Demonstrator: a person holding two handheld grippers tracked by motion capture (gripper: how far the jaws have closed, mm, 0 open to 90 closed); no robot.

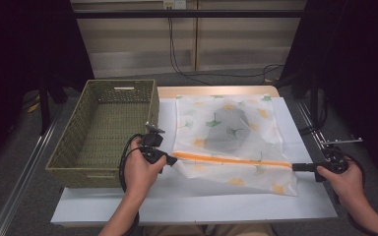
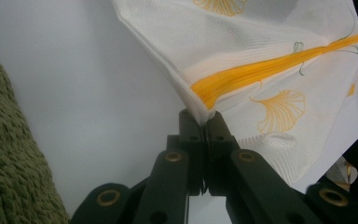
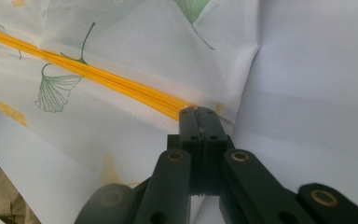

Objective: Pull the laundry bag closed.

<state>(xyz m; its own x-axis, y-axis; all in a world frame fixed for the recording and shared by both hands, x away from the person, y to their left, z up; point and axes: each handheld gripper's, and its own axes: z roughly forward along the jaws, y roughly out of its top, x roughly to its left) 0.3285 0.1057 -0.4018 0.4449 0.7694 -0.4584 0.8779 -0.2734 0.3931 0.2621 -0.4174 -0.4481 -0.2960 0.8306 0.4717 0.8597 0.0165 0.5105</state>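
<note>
Subject: a white mesh laundry bag printed with orange and green ginkgo leaves (image 1: pixel 231 142), lying flat on the white desk (image 1: pixel 187 201) to the right of an olive-green woven basket (image 1: pixel 103 132). A dark grey item (image 1: pixel 229 129) shows through the mesh in the bag's middle.

Left gripper (image 1: pixel 170 158): jaws closed tight on the bag's near-left corner, at the end of the orange zipper (image 1: pixel 231 160). In the left gripper view the mesh bunches into the closed tips (image 2: pixel 204 120) and the corner is lifted off the desk.

Right gripper (image 1: pixel 295 166): jaws likewise pinched together on the opposite end of the zipper, at the bag's right edge; the right gripper view shows the tips (image 3: pixel 198 114) clamped where the orange band stops.

Assessment: the two holds sit at either end of the zipper, so the band runs straight and taut between them. This grip most likely serves to keep the opening stretched and the bag level, so the contents do not slide when it is lifted. The basket is empty and stands just beside the left hand (image 1: pixel 140 172), a probable destination.
</note>
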